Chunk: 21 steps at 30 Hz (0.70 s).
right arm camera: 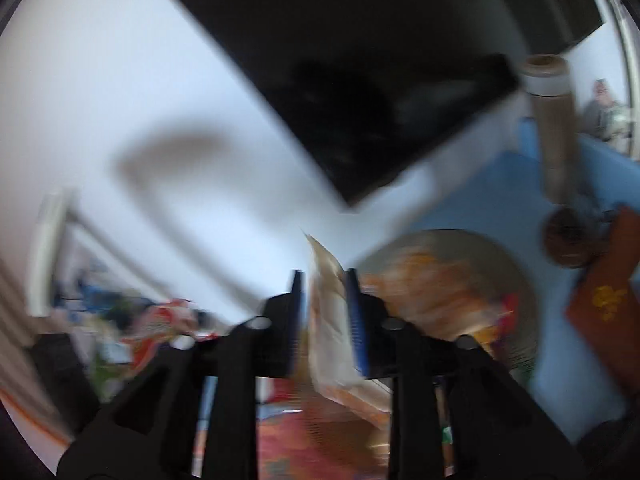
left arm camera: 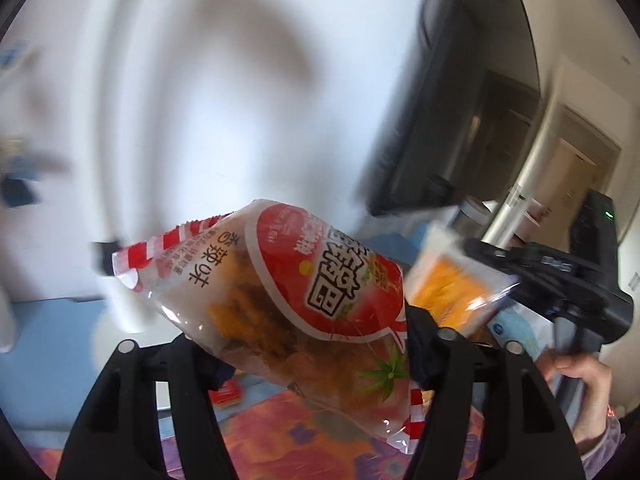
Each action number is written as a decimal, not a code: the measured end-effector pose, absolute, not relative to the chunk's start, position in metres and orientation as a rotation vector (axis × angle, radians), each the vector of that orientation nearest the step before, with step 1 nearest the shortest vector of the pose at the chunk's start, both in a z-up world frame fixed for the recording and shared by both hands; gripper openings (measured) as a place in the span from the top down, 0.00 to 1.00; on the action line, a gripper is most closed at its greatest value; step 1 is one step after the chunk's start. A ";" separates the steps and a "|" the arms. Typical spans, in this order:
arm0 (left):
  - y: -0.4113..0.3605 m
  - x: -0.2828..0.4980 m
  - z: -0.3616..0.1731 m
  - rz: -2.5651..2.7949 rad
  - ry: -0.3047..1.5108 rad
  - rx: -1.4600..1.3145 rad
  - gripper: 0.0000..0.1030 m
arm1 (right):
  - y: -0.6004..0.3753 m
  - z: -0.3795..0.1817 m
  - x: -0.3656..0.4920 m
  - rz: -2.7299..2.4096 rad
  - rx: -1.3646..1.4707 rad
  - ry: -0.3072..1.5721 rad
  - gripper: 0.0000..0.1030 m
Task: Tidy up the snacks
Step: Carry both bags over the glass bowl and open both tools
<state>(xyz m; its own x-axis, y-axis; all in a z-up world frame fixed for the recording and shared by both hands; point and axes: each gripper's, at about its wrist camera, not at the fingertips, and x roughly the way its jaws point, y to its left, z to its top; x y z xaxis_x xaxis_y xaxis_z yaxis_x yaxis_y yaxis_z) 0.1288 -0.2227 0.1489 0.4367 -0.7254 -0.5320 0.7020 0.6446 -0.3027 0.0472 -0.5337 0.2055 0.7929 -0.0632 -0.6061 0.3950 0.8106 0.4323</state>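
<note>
My left gripper (left arm camera: 304,344) is shut on a red and white snack bag (left arm camera: 288,288) with Chinese print and fried pieces inside, held up in the air and tilted. To its right the other gripper (left arm camera: 560,276) holds a clear bag of orange snacks (left arm camera: 452,288). In the blurred right wrist view my right gripper (right arm camera: 322,312) is shut on that pale bag (right arm camera: 328,320), edge-on between the jaws. A round woven basket (right arm camera: 516,280) with orange packets lies just right of it.
A dark screen (left arm camera: 432,120) hangs on the white wall; it also shows in the right wrist view (right arm camera: 380,112). A flowered red cloth (left arm camera: 300,432) and blue surface (left arm camera: 48,344) lie below. A cardboard tube (right arm camera: 552,128) and brown box (right arm camera: 604,296) stand right.
</note>
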 end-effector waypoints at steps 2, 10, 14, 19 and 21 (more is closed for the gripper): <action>-0.270 0.137 0.120 -0.865 0.767 0.079 0.05 | -0.544 0.199 0.045 -0.283 0.555 0.620 0.30; -0.290 0.149 0.100 -0.714 0.747 0.217 0.05 | -0.531 0.221 0.046 -0.340 0.349 0.602 0.05; -0.275 0.145 0.110 -0.675 0.720 0.240 0.05 | -0.522 0.234 0.046 -0.331 0.365 0.574 0.03; -0.256 0.144 0.122 -0.651 0.704 0.244 0.05 | -0.501 0.248 0.061 -0.293 0.331 0.583 0.03; -0.248 0.148 0.124 -0.634 0.707 0.237 0.05 | -0.488 0.253 0.079 -0.253 0.281 0.625 0.03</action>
<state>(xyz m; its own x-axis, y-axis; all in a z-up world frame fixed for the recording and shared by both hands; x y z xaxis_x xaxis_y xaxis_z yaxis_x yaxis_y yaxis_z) 0.1479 -0.2479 0.1240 0.5845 -0.4600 -0.6684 0.6145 0.7889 -0.0056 0.0790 -0.4876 0.2526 0.7829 -0.1471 -0.6045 0.3147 0.9318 0.1809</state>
